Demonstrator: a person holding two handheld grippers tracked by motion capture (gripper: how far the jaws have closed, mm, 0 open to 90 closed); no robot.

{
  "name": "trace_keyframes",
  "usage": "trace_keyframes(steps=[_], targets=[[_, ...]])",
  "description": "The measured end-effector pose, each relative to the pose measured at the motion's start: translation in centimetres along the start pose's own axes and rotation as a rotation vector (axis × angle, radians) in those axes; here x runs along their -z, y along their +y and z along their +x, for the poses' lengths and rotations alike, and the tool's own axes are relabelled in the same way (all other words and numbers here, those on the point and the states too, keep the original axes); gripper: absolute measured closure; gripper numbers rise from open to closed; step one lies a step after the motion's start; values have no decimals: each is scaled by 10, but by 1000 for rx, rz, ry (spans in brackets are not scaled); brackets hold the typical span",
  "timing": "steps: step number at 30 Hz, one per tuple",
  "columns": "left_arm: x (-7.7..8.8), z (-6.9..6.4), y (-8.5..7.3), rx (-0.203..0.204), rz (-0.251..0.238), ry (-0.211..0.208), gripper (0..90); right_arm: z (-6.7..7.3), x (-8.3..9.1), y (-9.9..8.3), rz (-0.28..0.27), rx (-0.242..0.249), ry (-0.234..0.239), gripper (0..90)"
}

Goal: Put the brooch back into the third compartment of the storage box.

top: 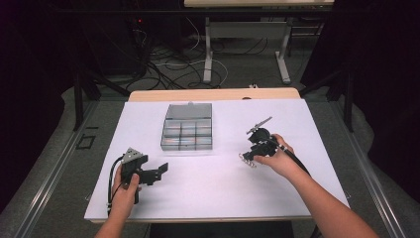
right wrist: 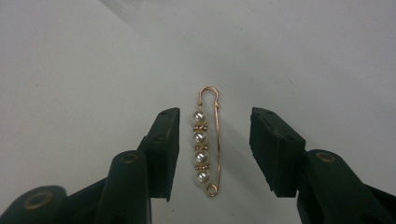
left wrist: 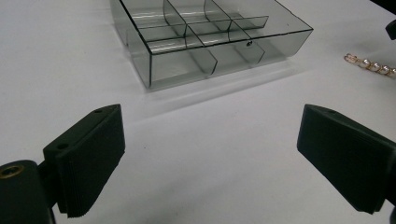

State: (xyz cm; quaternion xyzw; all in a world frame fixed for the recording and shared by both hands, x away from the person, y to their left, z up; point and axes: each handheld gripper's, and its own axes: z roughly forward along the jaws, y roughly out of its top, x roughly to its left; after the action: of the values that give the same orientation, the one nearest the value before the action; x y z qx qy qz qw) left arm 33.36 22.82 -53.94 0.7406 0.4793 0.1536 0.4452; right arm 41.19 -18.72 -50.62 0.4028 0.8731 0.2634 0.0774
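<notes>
Right gripper view: pearl pin (right wrist: 204, 147) between the parted jaws, untouched.

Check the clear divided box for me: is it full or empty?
Empty. In the left gripper view every compartment of the clear box shows only bare bottom. The pearl pin lies on the table, apart from it.

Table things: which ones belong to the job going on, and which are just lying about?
Part of the job:
- pearl pin, lying between the jaws of the right hand-held gripper, not yet pinched
- clear divided box, probably where it goes

Just there:
- left hand-held gripper, open and holding nothing
- cables on the floor behind
</notes>
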Motion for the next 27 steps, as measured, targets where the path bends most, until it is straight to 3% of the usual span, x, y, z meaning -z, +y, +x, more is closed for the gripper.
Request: trace_keyframes(steps=[2,6,14,15,16,19,21,24,27], targets=[[0,0,0,1,0,0,81,2,-3,0,-4,-45,22,556],[0,0,0,0,1,-1,81,1,-6,0,6,-40,29,583],[0,0,0,1,2,-2,82,3,-11,4,69,-114,53,651],[0,0,0,0,3,-3,82,2,-13,4,45,-98,67,657],[0,1,0,0,2,-3,82,3,-15,4,47,-120,60,668],[-1,0,-1,6,-18,2,82,1,-13,5,91,-94,63,679],[-1,1,-1,3,-19,6,82,2,-17,5,96,-115,49,685],[0,1,-1,7,-18,-3,82,-2,-17,4,110,-77,55,705],[-1,1,-1,3,-20,7,82,-3,-18,5,132,-73,57,721]])
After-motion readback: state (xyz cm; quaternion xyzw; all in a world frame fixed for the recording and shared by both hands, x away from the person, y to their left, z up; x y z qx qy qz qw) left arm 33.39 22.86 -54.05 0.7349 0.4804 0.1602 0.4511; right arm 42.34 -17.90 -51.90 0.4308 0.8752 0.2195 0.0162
